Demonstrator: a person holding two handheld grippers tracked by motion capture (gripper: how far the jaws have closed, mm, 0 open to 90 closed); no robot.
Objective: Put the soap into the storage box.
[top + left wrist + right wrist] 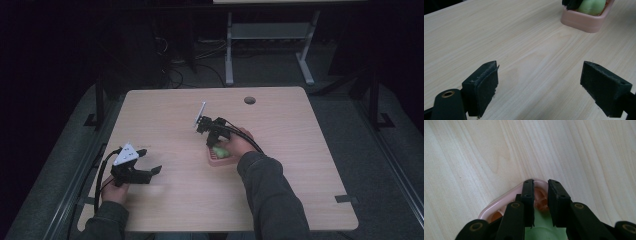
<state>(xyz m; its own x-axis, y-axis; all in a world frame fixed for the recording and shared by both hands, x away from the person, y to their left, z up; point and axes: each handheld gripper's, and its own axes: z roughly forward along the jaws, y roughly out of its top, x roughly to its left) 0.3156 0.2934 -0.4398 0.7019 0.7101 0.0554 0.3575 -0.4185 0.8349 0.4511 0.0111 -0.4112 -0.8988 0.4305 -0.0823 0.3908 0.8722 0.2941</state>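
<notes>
Reaching down into the pink tray [218,159], the right hand-held gripper [216,145] is seen near the middle of the desk [175,200]; its jaws are drawn close together with a narrow gap left between them, and in the right gripper view the tips are seen at the tray's rounded far rim [499,203]; a green object [220,151] is lain in the tray directly beneath the jaws, and whether the pads press on it cannot be told; an orange surface is glimpsed between the jaws, inside the tray. The left hand-held gripper [150,161] is held low over the desk, well apart from the tray and toward the person's left of it; its jaws are spread wide with nothing between them, bare wood being shown between the two pads [484,87] in the left gripper view; from there the tray [584,21] and the green object [591,6] are seen farther off, beyond the open jaws.
</notes>
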